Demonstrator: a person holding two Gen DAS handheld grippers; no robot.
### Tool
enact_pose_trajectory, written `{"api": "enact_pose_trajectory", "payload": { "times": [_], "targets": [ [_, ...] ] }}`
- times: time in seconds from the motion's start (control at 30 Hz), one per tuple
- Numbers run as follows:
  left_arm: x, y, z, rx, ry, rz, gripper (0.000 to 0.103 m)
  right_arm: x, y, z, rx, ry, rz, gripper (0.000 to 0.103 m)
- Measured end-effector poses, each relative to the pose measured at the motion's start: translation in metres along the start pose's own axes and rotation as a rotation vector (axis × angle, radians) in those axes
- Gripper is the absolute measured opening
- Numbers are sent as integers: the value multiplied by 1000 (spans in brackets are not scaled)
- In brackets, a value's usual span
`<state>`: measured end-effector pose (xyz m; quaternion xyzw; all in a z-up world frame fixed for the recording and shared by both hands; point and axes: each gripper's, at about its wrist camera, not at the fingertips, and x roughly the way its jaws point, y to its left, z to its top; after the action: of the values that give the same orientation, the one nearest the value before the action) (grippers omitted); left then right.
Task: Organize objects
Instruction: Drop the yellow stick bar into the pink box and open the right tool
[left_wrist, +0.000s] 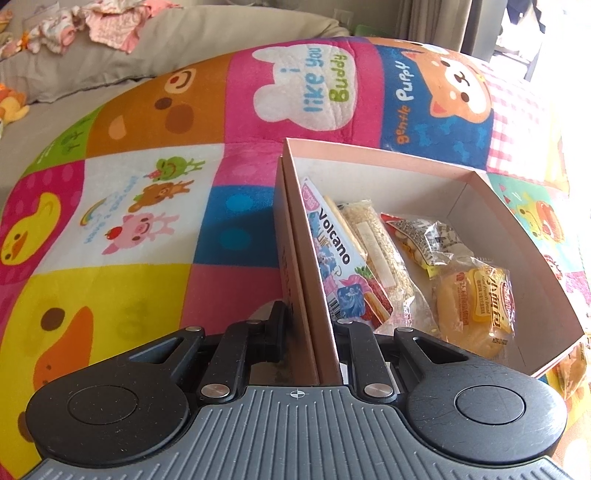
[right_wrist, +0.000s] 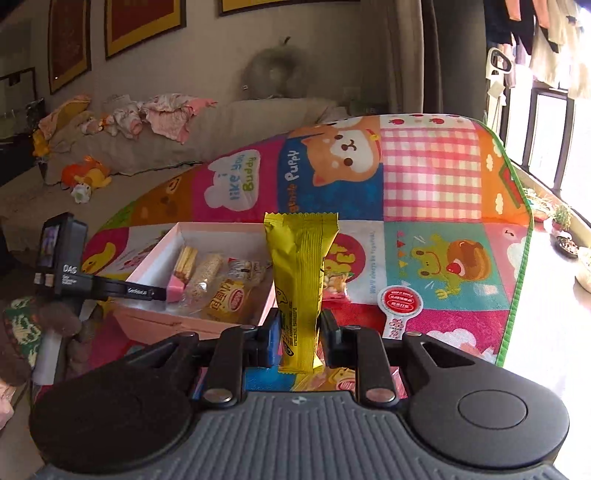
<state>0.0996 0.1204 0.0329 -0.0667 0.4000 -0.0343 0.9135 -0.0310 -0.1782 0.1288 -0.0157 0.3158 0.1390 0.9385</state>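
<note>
A pink cardboard box (left_wrist: 480, 192) lies on a colourful cartoon play mat (left_wrist: 147, 206). In it are a Volcano snack pack (left_wrist: 340, 254), a sesame bar (left_wrist: 380, 251), a clear snack bag (left_wrist: 424, 240) and a wrapped bun (left_wrist: 476, 306). My left gripper (left_wrist: 312, 325) is shut on the box's left wall. In the right wrist view my right gripper (right_wrist: 298, 332) is shut on a yellow snack bar (right_wrist: 301, 280), held upright above the mat, just right of the box (right_wrist: 155, 321). The left gripper (right_wrist: 110, 288) shows there at the box's near left edge.
On the mat by the right gripper lie a red round label sticker (right_wrist: 400, 304) and more snack packs (right_wrist: 340, 382). A grey sofa (right_wrist: 155, 147) with clothes and plush toys stands behind. A window sill with plants (right_wrist: 561, 221) is at right.
</note>
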Motion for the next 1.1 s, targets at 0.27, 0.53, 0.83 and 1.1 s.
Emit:
{"api": "enact_pose_trajectory", "payload": {
  "times": [0.27,0.53,0.83,1.1],
  "targets": [
    [-1,-3,-2,2,-11,16,17,8,39,2,13,74,148,22],
    [-1,-1,-2,-2,-14,5,17,86,63,71,40,121,230,22],
    [0,0,-2,-5,-12,-4,18,204,83,95,50,242,133,18],
    [-1,0,-3,-10,-17,-3,18,211,79,100,39,203,105,19]
  ]
}}
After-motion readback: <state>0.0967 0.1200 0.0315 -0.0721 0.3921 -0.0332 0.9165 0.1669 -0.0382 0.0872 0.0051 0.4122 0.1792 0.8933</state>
